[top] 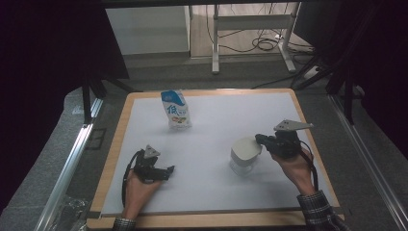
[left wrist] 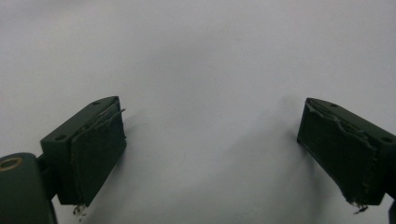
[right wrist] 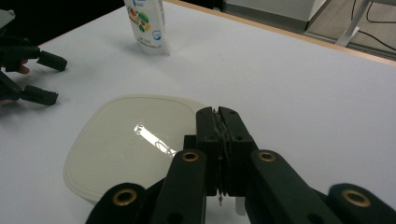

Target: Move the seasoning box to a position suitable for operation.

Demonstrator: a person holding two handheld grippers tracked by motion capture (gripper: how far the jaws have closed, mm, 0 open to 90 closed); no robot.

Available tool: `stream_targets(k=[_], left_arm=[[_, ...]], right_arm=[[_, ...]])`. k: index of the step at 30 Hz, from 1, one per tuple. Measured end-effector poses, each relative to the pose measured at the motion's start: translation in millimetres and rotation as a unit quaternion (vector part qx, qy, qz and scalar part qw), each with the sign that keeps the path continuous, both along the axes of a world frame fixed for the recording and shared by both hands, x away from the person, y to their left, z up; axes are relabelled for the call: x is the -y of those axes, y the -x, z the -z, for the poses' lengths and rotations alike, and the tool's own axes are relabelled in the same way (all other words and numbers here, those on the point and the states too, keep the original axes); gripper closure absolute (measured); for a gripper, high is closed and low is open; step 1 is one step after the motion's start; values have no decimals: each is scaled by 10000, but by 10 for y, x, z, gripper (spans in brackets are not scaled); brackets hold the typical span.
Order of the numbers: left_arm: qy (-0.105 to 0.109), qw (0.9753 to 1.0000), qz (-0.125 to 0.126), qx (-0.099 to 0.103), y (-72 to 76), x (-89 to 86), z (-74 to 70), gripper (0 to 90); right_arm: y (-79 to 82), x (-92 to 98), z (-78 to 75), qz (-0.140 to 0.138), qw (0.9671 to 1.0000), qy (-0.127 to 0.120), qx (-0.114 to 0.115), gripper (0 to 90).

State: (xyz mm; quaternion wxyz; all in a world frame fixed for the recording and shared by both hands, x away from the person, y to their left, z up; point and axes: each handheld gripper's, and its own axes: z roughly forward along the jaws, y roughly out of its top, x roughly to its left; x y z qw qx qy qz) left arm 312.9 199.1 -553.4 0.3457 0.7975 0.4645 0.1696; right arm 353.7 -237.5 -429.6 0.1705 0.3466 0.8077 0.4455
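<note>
A clear container [top: 242, 166] stands right of the table's middle, and its cream square lid [top: 245, 147] sits tilted on top, raised toward my right gripper [top: 260, 139]. In the right gripper view the jaws of the right gripper [right wrist: 218, 112] are pressed together at the near rim of the lid [right wrist: 130, 140]. A white and blue pouch [top: 176, 109] stands upright at the back left, and the same pouch [right wrist: 147, 25] shows at the top of the right gripper view. My left gripper [top: 169, 171] rests open on the white mat at front left. Nothing lies between the jaws of the left gripper [left wrist: 211, 112].
The white mat [top: 211, 192] covers a table with a wooden border [top: 110, 159]. Dark curtains hang at both sides. Behind the table stand a desk frame [top: 215, 43] and floor cables [top: 264, 43]. The open left gripper [right wrist: 58, 80] shows at the left of the right gripper view.
</note>
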Motion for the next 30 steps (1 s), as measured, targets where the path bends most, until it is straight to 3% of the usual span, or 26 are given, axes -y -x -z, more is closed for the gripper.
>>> stream_targets(k=[30], left_arm=[[-14,10000,14,-6,0,-3,-1,73]], right_arm=[[-17,-1,17,84,9999,88,21,898]])
